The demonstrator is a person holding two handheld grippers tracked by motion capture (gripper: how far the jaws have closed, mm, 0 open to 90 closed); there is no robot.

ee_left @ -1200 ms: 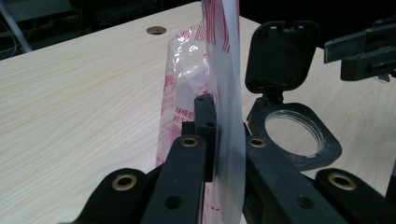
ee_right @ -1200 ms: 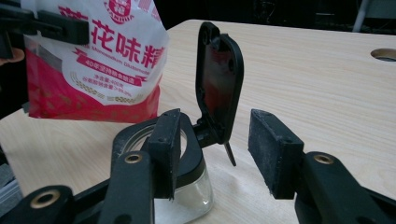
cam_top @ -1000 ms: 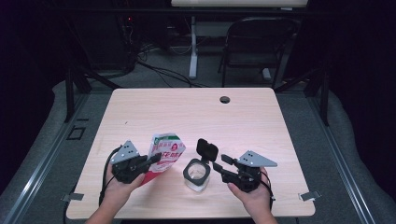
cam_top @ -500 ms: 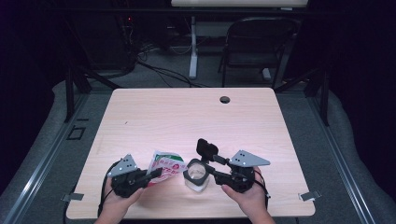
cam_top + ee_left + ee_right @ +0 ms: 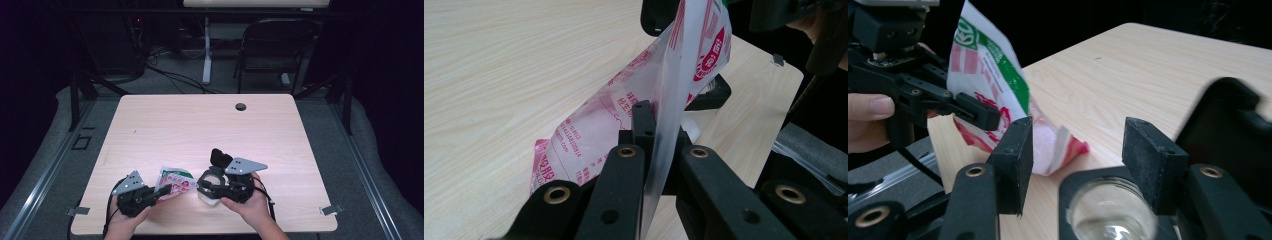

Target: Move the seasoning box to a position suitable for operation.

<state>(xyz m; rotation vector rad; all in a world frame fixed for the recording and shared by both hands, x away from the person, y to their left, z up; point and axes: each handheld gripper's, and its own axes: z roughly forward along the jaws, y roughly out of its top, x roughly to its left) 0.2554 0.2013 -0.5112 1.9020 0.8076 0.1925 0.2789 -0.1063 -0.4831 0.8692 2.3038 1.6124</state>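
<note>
Here the left gripper (image 5: 159, 192) pinches the red-and-white pouch (image 5: 175, 181) at the table's (image 5: 200, 125) near edge; the right gripper (image 5: 1075, 150), jaws just widened and empty, straddles a clear jar (image 5: 210, 187). Ideally, steady the jar first, then tip the pouch above its mouth. Pale wood tabletop; dark room, folding chair (image 5: 272, 50) beyond.

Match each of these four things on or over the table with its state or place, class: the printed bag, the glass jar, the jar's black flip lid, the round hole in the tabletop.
Things:
1. printed bag
2. glass jar
3. black flip lid
4. round hole

States or places:
A. near the table's far edge
B. clamped in the left gripper
C. swung up and open
D. below the right gripper, whose jaws stand apart

Pairs: 1-B, 2-D, 3-C, 4-A
</note>
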